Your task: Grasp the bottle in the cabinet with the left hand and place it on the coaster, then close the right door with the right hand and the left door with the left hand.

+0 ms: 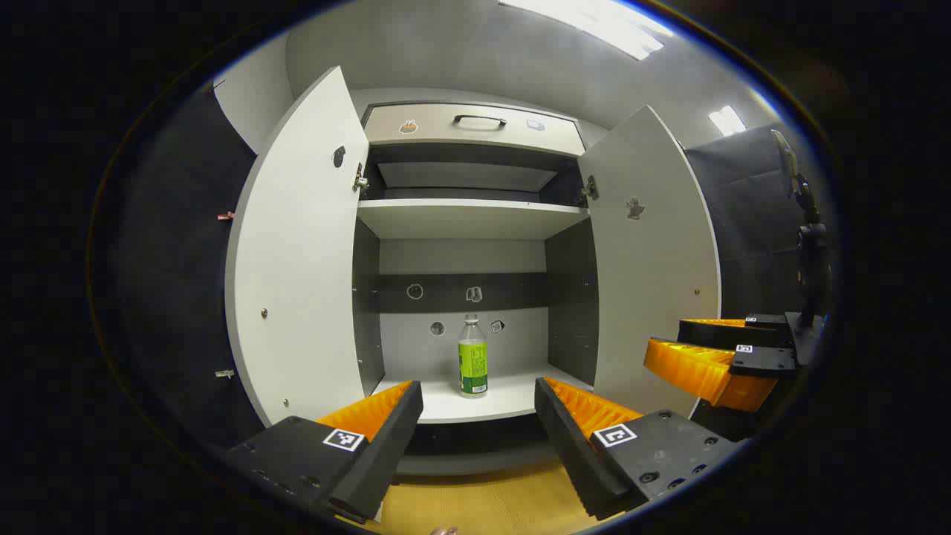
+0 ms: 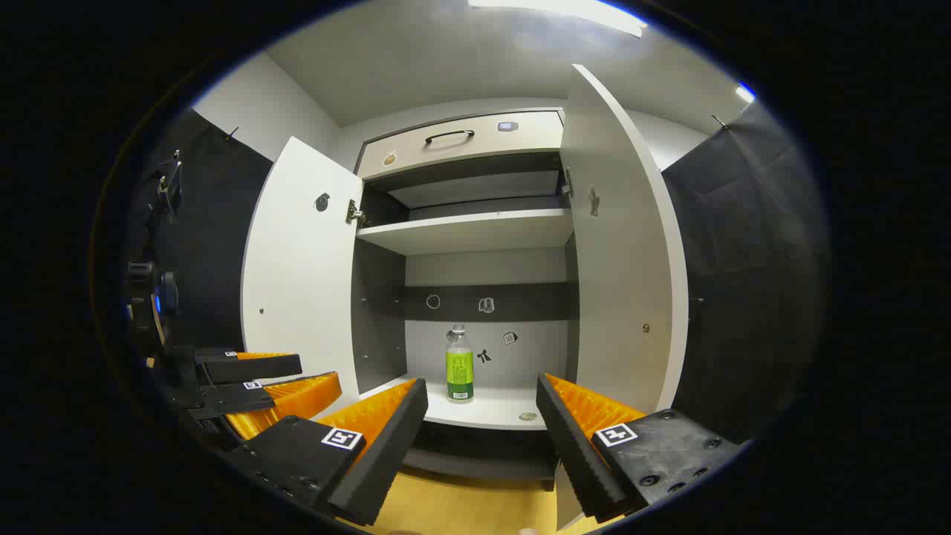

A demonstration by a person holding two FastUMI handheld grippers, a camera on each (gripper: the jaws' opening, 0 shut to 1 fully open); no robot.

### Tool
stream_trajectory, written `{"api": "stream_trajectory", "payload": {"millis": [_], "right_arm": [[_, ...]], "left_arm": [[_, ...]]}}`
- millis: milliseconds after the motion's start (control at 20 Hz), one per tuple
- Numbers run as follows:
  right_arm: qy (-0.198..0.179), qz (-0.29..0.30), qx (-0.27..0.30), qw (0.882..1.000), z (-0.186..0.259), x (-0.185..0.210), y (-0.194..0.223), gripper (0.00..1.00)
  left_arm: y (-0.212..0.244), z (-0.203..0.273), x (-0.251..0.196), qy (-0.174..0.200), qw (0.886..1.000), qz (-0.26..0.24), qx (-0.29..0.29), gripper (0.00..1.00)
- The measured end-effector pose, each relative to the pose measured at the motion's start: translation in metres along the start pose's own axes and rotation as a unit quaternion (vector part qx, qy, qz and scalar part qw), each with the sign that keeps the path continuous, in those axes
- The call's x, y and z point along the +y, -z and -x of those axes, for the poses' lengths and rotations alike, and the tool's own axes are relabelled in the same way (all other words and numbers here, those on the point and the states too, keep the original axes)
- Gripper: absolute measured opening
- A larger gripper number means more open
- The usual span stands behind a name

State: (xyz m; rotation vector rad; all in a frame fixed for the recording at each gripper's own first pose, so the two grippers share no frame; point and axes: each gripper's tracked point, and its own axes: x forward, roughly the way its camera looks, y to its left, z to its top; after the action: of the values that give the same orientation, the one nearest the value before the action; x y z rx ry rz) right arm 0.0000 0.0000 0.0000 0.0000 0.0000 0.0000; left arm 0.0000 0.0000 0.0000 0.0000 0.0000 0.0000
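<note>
cabinet [image 1: 475, 215] seen head-on, both doors swung wide. left gripper [image 1: 475, 438] in the left gripper view: jaws spread, nothing between them, held in front of the lower compartment and well apart from its contents. right gripper [image 2: 479, 435] in the right gripper view: jaws likewise spread and empty; the same gripper appears at the right edge of the left gripper view, beside the right door [image 1: 654, 260]. the left gripper also appears at the lower left of the right gripper view, near the left door [image 2: 301, 275].

bottle [image 1: 472, 357]: clear, with a green label and pale cap, standing upright on the bottom shelf [image 1: 513, 397] of the cabinet, roughly central, close to the back panel, touched by neither gripper. small stickers [image 1: 414, 292] dot the back panel behind it.

a small round object [image 2: 528, 417] lies on the bottom shelf near its front edge, to the right of the bottle; whether it is the coaster cannot be told.

above the upper shelf [image 1: 472, 218] sits a drawer [image 1: 475, 126] with a dark handle. wood-toned floor [image 1: 483, 505] lies below the cabinet.
</note>
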Motion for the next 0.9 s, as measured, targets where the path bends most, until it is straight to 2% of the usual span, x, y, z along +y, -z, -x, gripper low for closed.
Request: {"api": "stream_trajectory", "payload": {"millis": [250, 300, 400, 900], "right_arm": [[0.006, -0.004, 0.002, 1.0, 0.0006, -0.0025, 0.0011, 0.98], [0.006, -0.005, 0.002, 1.0, 0.001, -0.002, 0.0008, 1.0], [0.008, -0.004, 0.002, 1.0, 0.0013, -0.0025, 0.0006, 0.98], [0.017, -0.007, 0.008, 1.0, 0.0044, -0.0023, -0.0063, 0.98]], "left_arm": [[-0.0042, 0.0007, 0.0016, 0.002, 1.0, 0.006, -0.006, 0.96], [-0.004, 0.0013, 0.0019, 0.003, 1.0, 0.011, -0.006, 0.96], [-0.0043, 0.0023, 0.0039, 0.002, 1.0, 0.016, -0.007, 0.96], [-0.0011, 0.002, 0.0057, 0.008, 1.0, 0.001, 0.0, 0.96]]}}
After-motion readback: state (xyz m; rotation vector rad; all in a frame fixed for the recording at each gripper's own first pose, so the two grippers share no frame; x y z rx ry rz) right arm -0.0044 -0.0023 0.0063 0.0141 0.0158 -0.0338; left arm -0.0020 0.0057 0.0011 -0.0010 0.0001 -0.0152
